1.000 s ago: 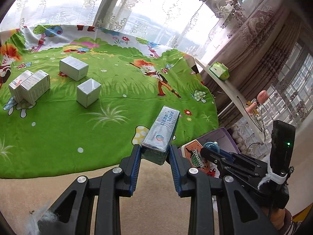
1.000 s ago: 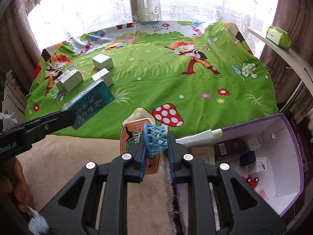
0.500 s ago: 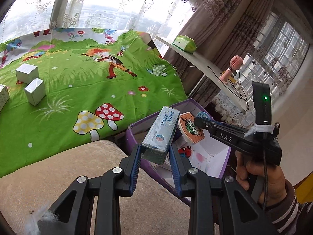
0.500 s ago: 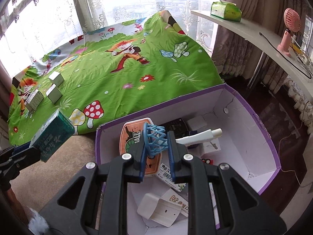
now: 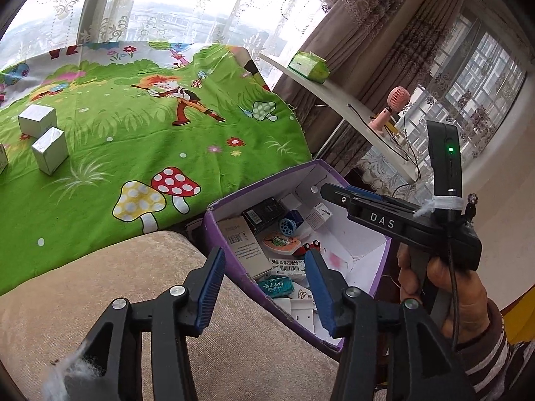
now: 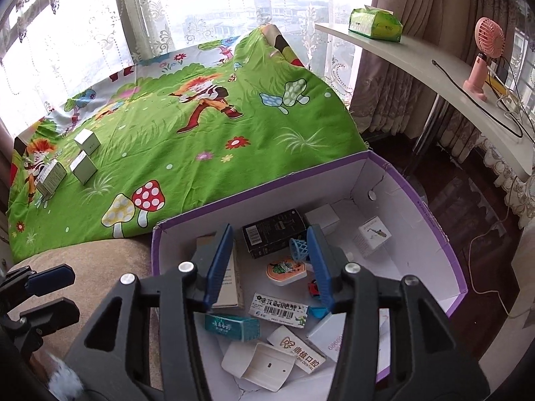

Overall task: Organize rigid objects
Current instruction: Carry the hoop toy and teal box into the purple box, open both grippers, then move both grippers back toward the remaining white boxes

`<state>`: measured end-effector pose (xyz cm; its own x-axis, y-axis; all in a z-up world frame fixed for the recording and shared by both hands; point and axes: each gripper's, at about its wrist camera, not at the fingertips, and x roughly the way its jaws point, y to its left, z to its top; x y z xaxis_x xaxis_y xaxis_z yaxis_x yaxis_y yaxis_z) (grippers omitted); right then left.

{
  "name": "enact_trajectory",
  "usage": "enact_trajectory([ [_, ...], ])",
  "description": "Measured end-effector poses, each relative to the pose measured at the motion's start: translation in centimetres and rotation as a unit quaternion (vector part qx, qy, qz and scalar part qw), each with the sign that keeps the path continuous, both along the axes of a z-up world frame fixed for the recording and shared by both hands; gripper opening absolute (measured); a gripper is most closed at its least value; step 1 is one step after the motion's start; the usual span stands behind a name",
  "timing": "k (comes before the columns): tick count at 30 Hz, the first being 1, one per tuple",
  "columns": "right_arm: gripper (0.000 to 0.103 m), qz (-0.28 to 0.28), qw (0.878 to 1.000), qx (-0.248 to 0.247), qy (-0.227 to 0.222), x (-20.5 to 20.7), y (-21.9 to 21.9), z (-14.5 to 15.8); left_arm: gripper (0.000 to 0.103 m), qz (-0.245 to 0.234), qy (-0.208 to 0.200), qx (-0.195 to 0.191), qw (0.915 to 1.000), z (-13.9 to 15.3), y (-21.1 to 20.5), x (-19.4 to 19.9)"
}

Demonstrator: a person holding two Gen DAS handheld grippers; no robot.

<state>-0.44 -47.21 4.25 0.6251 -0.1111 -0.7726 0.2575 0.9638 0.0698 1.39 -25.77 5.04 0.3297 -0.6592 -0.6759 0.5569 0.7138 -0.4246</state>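
Observation:
A purple box (image 6: 431, 220) with white inside stands on the floor beside the bed and holds several small items. The teal carton (image 6: 232, 325) lies in it near the front; it also shows in the left wrist view (image 5: 277, 286). The orange toy backboard (image 6: 286, 269) with its blue net hoop (image 6: 298, 249) lies in the middle of the box. My right gripper (image 6: 267, 264) is open and empty above the box. My left gripper (image 5: 264, 289) is open and empty over the box's near rim (image 5: 234, 267).
Three small white boxes (image 6: 83, 165) sit on the green cartoon bedsheet (image 6: 200, 133) at the left. A beige cushion (image 5: 100, 284) lies in front of the box. A white shelf (image 6: 434, 67) with a green tissue pack and a pink fan runs at the right.
My left gripper opened and let go of the teal carton, which now lies in the box. My right gripper opened and let go of the hoop toy, which also lies in the box.

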Motion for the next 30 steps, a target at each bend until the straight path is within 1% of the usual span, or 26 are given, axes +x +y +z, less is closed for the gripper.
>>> enact_trajectory([
  [2,0.050,0.009,1.000,0.010,-0.003,-0.1,0.3,0.0,0.051,0.008,0.002,-0.002,1.0000,0.0,0.4,0.2],
  [3,0.052,0.011,1.000,0.015,-0.004,0.0,0.5,0.0,0.051,0.011,0.002,-0.002,0.9999,0.0,0.5,0.2],
  [4,0.057,0.013,1.000,0.019,-0.005,0.0,0.6,-0.1,0.051,0.015,0.002,-0.002,0.9999,0.0,0.7,0.3],
  [6,0.062,0.017,1.000,0.025,-0.004,0.1,1.0,-0.1,0.051,0.023,-0.002,-0.003,0.9997,0.1,1.2,0.5],
  [12,0.064,0.039,0.999,0.027,0.000,0.8,2.6,-0.3,0.051,0.059,-0.006,-0.004,0.9983,0.4,3.3,1.6],
  [17,0.066,0.061,0.998,0.025,0.001,1.7,4.5,-0.2,0.051,0.101,-0.013,-0.005,0.9948,1.0,6.7,3.1],
  [20,0.066,0.079,0.997,0.021,-0.001,2.6,5.7,0.1,0.052,0.135,-0.021,0.001,0.9907,1.4,9.1,4.2],
  [23,0.066,0.099,0.995,0.020,-0.004,3.8,7.2,0.6,0.052,0.164,-0.031,0.018,0.9858,1.8,11.7,5.6],
  [27,0.068,0.138,0.990,0.013,-0.009,6.2,9.8,1.3,0.052,0.212,-0.043,0.043,0.9754,2.4,15.7,7.7],
  [30,0.075,0.175,0.985,-0.001,-0.011,8.6,12.3,1.9,0.054,0.253,-0.048,0.056,0.9647,2.8,18.6,9.7],
])
